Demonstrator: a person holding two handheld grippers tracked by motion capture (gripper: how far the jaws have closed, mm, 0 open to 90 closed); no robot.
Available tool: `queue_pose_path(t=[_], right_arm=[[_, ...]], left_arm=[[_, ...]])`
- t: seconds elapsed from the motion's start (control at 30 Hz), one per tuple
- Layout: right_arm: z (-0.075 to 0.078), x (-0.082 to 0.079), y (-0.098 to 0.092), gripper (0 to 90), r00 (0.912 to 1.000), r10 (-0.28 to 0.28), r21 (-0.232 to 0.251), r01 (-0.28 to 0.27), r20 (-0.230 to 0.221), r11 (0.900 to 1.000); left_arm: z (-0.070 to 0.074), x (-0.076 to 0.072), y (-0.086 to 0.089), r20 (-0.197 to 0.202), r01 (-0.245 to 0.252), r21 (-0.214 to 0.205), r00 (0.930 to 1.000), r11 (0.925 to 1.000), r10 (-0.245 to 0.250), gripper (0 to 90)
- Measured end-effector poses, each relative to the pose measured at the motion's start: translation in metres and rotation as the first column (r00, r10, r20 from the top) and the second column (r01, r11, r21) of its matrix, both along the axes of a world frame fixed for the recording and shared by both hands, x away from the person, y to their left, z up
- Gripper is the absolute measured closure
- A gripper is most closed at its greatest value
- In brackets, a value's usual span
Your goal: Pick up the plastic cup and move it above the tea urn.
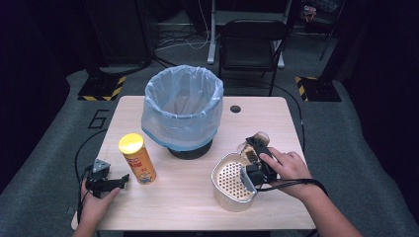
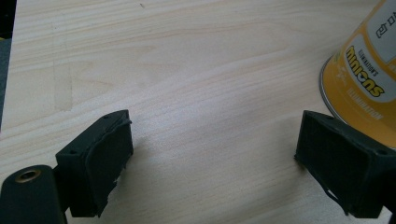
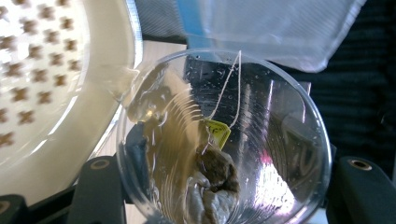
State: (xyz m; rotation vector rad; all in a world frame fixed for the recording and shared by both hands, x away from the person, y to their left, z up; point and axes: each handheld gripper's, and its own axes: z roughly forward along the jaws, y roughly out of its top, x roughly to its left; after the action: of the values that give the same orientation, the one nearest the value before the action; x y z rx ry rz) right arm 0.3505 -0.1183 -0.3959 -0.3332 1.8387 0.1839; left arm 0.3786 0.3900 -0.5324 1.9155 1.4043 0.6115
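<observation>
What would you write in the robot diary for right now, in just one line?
right claw: shut on clear cup, tilted at strainer basket | cup: used tea bag | left claw: open beside yellow can | lined bin: behind

High view: above, looking forward and down over table (image 1: 197,197). Left gripper view: close above tabletop, sharing can (image 2: 369,70). Right gripper view: close on cup (image 3: 224,140).

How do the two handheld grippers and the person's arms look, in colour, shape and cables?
Both grippers, the left gripper and the right gripper, are black with two blocky, flat-faced jaws. The left one carries a grey three-cornered plate on top. A black cable trails from the right one. The person's forearms are bare, with no sleeves in sight.
</observation>
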Motion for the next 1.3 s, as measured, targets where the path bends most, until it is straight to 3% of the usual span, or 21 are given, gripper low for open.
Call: queue_pose_path(t=[0.17,0.2,0.23,0.33,0.37,0.4,0.43,0.47,0.5,0.53,0.57,0.6,0.67,0.73,0.77,0.83,0.87,0.9,1.07,1.2,1.3], right_arm=[[-0.011,-0.007,0.006,37.2,0.9966,0.019,-0.143,-0.007,0.081,0.9897],[-0.012,-0.009,0.007,37.2,0.9939,0.031,-0.19,-0.01,0.106,0.9818],[-0.012,-0.009,0.007,37.2,0.9939,0.031,-0.19,-0.01,0.106,0.9818],[-0.018,-0.018,0.012,37.4,0.9694,0.113,-0.386,-0.021,0.218,0.9224],[-0.022,-0.021,0.012,37.3,0.9607,0.127,-0.411,-0.015,0.247,0.9115],[-0.04,-0.023,0.009,37.3,0.9727,0.079,-0.238,-0.026,0.218,0.971],[-0.029,-0.025,0.01,37.2,0.9534,0.15,-0.472,-0.009,0.262,0.8813],[-0.032,-0.027,0.01,37.1,0.9477,0.165,-0.472,-0.018,0.273,0.8815],[-0.032,-0.029,0.011,36.9,0.9418,0.183,-0.501,-0.018,0.282,0.8653],[-0.032,-0.03,0.011,36.9,0.9332,0.196,-0.508,-0.016,0.301,0.861],[-0.038,-0.032,0.009,36.8,0.9344,0.164,-0.431,-0.013,0.316,0.9024],[-0.04,-0.031,0.008,36.8,0.9366,0.161,-0.384,-0.031,0.312,0.9228],[-0.037,-0.03,0.008,36.7,0.9327,0.159,-0.414,-0.012,0.324,0.9103],[-0.031,-0.03,0.009,36.7,0.9339,0.166,-0.474,0.005,0.317,0.8803],[-0.031,-0.03,0.009,36.7,0.9313,0.17,-0.481,0.006,0.322,0.8766],[-0.032,-0.03,0.009,36.7,0.9285,0.174,-0.476,0.004,0.328,0.8794],[-0.036,-0.03,0.01,36.7,0.9303,0.166,-0.44,-0.005,0.327,0.898],[-0.038,-0.03,0.01,36.6,0.9254,0.173,-0.412,-0.02,0.337,0.9109],[-0.037,-0.032,0.012,36.4,0.9185,0.204,-0.452,-0.031,0.339,0.8913],[-0.037,-0.032,0.013,36.3,0.9226,0.2,-0.433,-0.04,0.33,0.9006],[-0.037,-0.032,0.013,36.2,0.9254,0.198,-0.435,-0.04,0.323,0.8995]], left_arm=[[0.0,0.0,0.0,0.0,-0.001,-0.002,1.0,1.0,0.001,10.7],[0.0,0.0,0.0,0.0,-0.001,-0.002,1.0,1.0,0.001,10.7],[0.0,0.0,0.0,0.0,-0.001,-0.002,1.0,1.0,0.001,10.7],[0.0,0.0,0.0,0.0,-0.001,-0.001,1.0,1.0,0.001,10.7],[0.0,0.0,0.0,-0.001,-0.001,-0.001,1.0,1.0,0.001,10.7],[0.0,0.0,0.0,0.0,0.0,-0.001,1.0,1.0,0.0,10.7],[0.0,0.0,0.0,-0.002,-0.002,-0.003,1.0,1.0,0.002,10.7],[0.0,0.0,0.0,-0.002,-0.002,-0.003,1.0,1.0,0.002,10.7],[0.0,0.0,0.0,-0.002,-0.002,-0.003,1.0,1.0,0.002,10.7],[0.0,0.0,0.0,-0.002,-0.002,-0.003,1.0,1.0,0.002,10.7],[0.0,0.0,0.0,-0.002,-0.002,-0.003,1.0,1.0,0.002,10.7],[0.0,0.0,0.0,-0.002,-0.002,-0.003,1.0,1.0,0.002,10.7],[0.0,0.0,0.0,-0.002,-0.002,-0.003,1.0,1.0,0.002,10.7],[0.0,0.0,0.0,-0.002,-0.002,-0.003,1.0,1.0,0.002,10.7],[0.0,0.0,0.0,-0.002,-0.002,-0.004,1.0,1.0,0.002,10.7],[0.0,0.0,0.0,-0.002,-0.002,-0.004,1.0,1.0,0.002,10.7],[0.0,0.0,0.0,-0.002,-0.002,-0.003,1.0,1.0,0.002,10.7],[0.0,0.0,0.0,-0.002,-0.003,-0.004,1.0,1.0,0.003,10.7],[0.0,0.0,0.0,-0.002,-0.001,-0.003,1.0,1.0,0.001,10.7],[0.0,0.0,0.0,-0.002,-0.002,-0.003,1.0,1.0,0.002,10.7],[0.0,0.0,0.0,-0.002,-0.002,-0.003,1.0,1.0,0.002,10.7]])
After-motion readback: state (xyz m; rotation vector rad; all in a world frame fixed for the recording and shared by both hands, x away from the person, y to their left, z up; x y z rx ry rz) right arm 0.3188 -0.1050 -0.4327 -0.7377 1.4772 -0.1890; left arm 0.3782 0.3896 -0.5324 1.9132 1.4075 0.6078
